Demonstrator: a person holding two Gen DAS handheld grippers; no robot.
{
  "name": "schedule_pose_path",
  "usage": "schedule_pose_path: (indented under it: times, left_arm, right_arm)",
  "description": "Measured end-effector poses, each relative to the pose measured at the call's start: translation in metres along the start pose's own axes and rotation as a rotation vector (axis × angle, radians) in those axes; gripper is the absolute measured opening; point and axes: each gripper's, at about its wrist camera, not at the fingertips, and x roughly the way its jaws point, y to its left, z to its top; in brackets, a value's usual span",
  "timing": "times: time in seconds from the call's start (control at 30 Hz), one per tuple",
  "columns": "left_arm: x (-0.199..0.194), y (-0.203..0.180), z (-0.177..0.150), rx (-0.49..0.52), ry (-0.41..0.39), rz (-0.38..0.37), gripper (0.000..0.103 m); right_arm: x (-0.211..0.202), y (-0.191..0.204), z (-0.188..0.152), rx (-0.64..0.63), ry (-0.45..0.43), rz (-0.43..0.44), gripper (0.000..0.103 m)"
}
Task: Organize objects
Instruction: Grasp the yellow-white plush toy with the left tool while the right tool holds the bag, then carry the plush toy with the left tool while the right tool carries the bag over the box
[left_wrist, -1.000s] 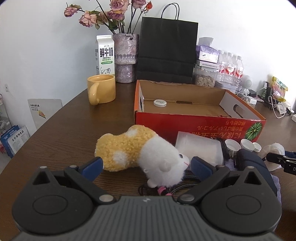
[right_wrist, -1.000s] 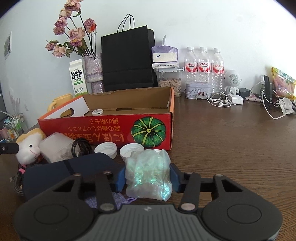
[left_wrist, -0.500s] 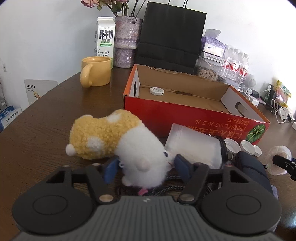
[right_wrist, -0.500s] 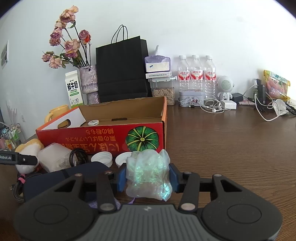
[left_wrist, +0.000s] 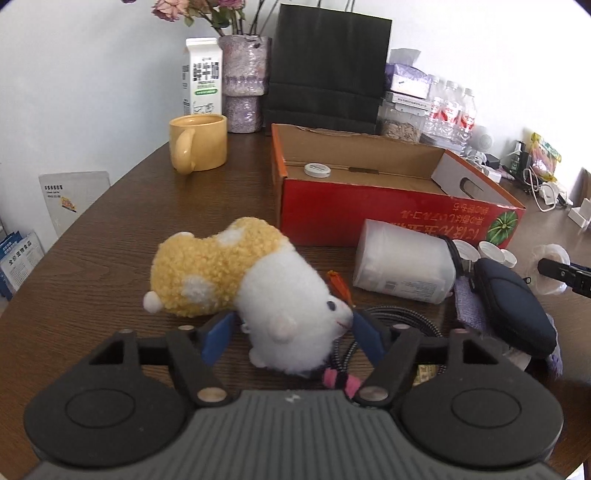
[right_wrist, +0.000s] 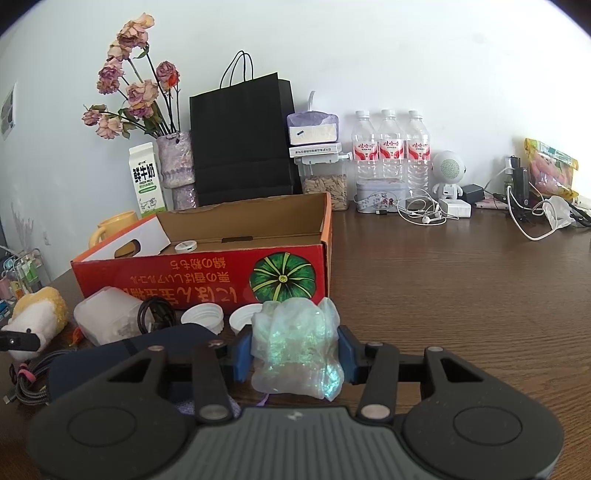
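While my left gripper (left_wrist: 291, 334) is opening around the plush hamster's (left_wrist: 243, 291) white head on the table (left_wrist: 110, 266), my right gripper (right_wrist: 295, 354) pinches a crinkly iridescent bag (right_wrist: 297, 349) near the red box (right_wrist: 207, 273).

A yellow-and-white plush hamster (left_wrist: 240, 280) is seen lying on its side on the brown surface (left_wrist: 110, 240), its white head toward 5 o'clock and its yellow rump toward 10 o'clock. A red cardboard box (left_wrist: 388, 206), open-topped with a white lid (left_wrist: 317, 170) inside, is found at 1 o'clock of it. A crumpled iridescent plastic bag (right_wrist: 295, 350) is pinched upright.
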Motion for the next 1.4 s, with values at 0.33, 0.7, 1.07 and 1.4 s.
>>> schedule_pose_path:
  times: [0.33,0.7,1.07,1.4]
  left_arm:
    - [0.019,0.003,0.014,-0.303,0.014,0.078,0.102]
    - [0.031,0.001,0.006,-0.29,-0.001,0.142,0.05]
    - [-0.002,-0.004,0.003,-0.188,-0.089,0.103,0.05]
    - [-0.022,-0.023,0.028,-0.115,-0.143,0.04,0.05]
  right_arm:
    - [0.0,-0.001,0.0,0.011,-0.001,-0.016,0.046]
    - [-0.001,-0.002,0.0,0.018,-0.005,-0.007,0.046]
    - [-0.002,0.0,0.0,0.007,-0.008,-0.025,0.046]
    - [-0.014,0.016,0.007,-0.03,-0.076,-0.012,0.046]
